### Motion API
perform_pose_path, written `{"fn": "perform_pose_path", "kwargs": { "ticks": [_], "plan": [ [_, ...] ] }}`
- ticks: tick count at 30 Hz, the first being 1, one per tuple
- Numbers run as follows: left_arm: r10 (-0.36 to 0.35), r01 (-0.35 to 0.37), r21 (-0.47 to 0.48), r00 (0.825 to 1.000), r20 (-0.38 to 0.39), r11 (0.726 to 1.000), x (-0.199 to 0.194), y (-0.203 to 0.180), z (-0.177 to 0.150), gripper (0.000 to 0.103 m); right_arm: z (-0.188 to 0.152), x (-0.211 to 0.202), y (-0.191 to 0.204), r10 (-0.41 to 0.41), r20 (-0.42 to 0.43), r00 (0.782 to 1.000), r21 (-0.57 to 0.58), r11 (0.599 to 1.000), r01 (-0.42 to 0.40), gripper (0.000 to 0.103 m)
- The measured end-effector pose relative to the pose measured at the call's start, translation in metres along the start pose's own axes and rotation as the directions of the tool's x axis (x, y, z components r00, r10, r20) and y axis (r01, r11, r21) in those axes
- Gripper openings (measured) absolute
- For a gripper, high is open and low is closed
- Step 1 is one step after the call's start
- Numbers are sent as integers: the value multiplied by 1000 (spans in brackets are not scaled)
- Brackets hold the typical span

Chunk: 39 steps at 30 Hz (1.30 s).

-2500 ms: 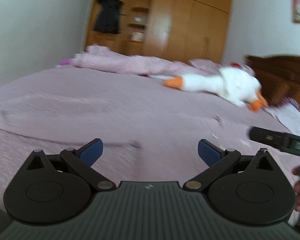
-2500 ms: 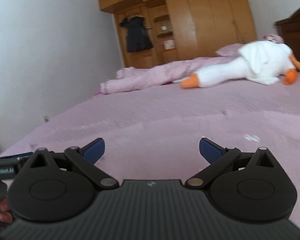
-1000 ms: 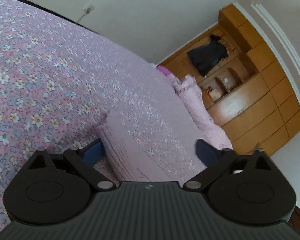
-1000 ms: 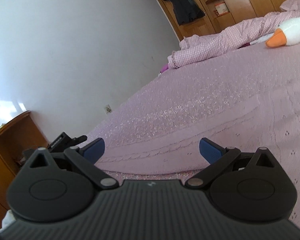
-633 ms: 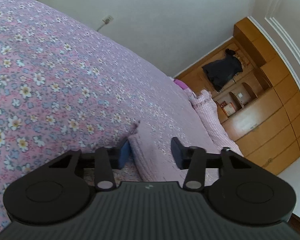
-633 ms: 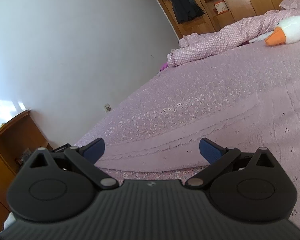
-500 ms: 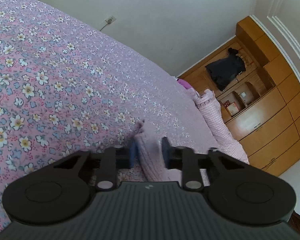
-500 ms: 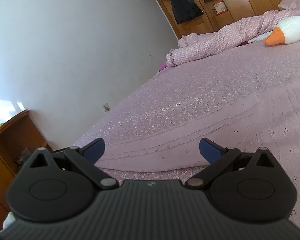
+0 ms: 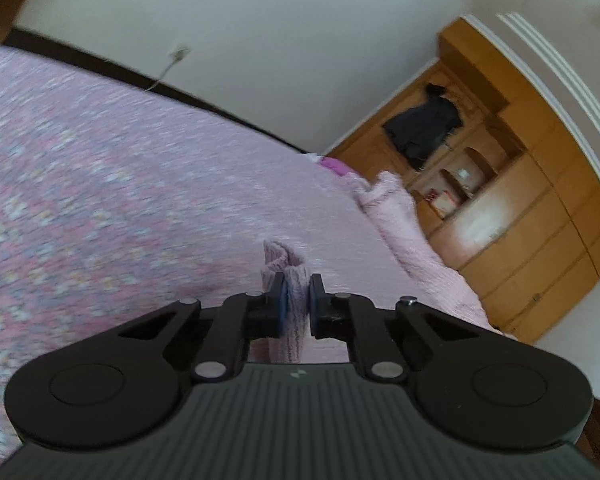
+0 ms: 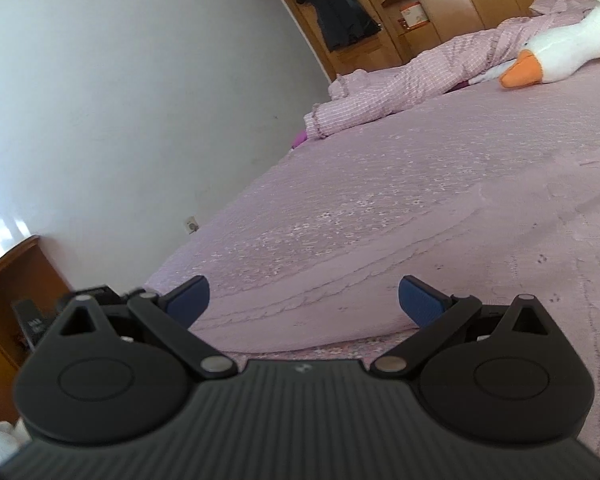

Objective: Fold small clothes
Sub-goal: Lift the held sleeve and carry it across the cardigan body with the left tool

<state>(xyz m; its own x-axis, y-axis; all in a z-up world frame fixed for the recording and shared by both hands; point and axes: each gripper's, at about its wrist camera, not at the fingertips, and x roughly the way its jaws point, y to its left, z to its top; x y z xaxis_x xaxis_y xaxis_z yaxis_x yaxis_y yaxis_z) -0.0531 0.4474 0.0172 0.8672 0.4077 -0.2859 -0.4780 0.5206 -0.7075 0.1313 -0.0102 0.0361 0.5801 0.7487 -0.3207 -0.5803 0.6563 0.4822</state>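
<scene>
A pale pink knitted garment [image 10: 440, 264] lies spread flat on the floral bedspread [image 9: 80, 184]. In the left wrist view my left gripper [image 9: 296, 294] is shut on a bunched corner of that pink knit [image 9: 286, 264], which sticks up past the fingertips. In the right wrist view my right gripper [image 10: 304, 298] stands open low over the garment's near hem, its blue pads [image 10: 420, 300] wide apart with nothing held between them. The left gripper's black body [image 10: 36, 316] shows at the far left of that view.
A rolled pink checked quilt [image 10: 404, 80] and a white plush goose [image 10: 556, 50] lie at the far side of the bed. A wooden wardrobe [image 9: 512, 200] with a dark garment [image 10: 340, 18] hanging in it fills the far wall. A wooden bedside cabinet [image 10: 8, 304] stands at the left.
My left gripper has closed from wide open onto the garment's corner and lifted it slightly. The right gripper stays open and has hardly moved.
</scene>
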Motion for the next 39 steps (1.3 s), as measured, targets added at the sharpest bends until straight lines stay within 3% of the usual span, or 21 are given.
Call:
{"fn": "perform_pose_path", "kwargs": {
  "ticks": [9,19,30,39],
  "plan": [
    [-77,77,179,997,-12,981,2,-91,-8,11,6,-16,-26,-43,21,999,55,998,42,103],
    [-120,134,239,990,-73,962,21,-157,-44,11,21,-48,-76,-126,65,990,98,988,119,103],
    [-148,176,275,982,-119,945,39,-205,-82,11,39,-90,-136,-249,119,961,130,964,234,103],
    [-195,237,310,967,-162,921,44,-251,-116,11,49,-105,-172,-302,126,945,134,949,285,103]
  ]
}}
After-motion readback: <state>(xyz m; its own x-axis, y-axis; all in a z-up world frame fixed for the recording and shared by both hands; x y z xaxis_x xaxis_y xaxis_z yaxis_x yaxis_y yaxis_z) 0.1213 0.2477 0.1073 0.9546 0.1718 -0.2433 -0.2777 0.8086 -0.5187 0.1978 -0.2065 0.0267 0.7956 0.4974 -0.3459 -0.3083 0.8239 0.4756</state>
